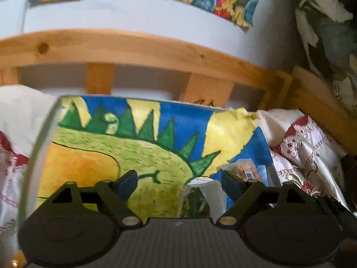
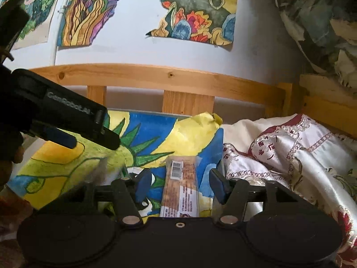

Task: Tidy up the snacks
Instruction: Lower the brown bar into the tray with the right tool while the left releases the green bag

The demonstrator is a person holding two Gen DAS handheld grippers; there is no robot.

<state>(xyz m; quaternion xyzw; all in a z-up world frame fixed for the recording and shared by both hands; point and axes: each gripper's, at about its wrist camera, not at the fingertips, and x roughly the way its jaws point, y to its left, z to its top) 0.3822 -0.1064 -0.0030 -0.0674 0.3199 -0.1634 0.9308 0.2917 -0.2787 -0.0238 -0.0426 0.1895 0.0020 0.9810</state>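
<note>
Left gripper (image 1: 178, 179) was held over a painted board (image 1: 107, 151) showing a green spiked creature on blue and yellow; fingers spread wide, nothing between them. A white packet (image 1: 202, 198) with a green print lay just below the gap, nearer the right finger. It was blurred, and contact could not be told. A second wrapper (image 1: 245, 172) with a barcode showed past the right fingertip.

Right gripper (image 2: 180, 184) was also over the board (image 2: 189, 134), fingers spread. A long brown snack bar (image 2: 180, 187) in clear wrap, barcode at its far end, lay flat on the board between the fingers, touching neither. The left gripper (image 2: 89, 134) showed at the upper left of this view, above the board.

White and red embroidered cloth (image 2: 290, 151) lay bunched beside the board's right edge. A wooden rail (image 2: 156, 76) ran behind, with torn coloured drawings (image 2: 196, 11) on the wall above.
</note>
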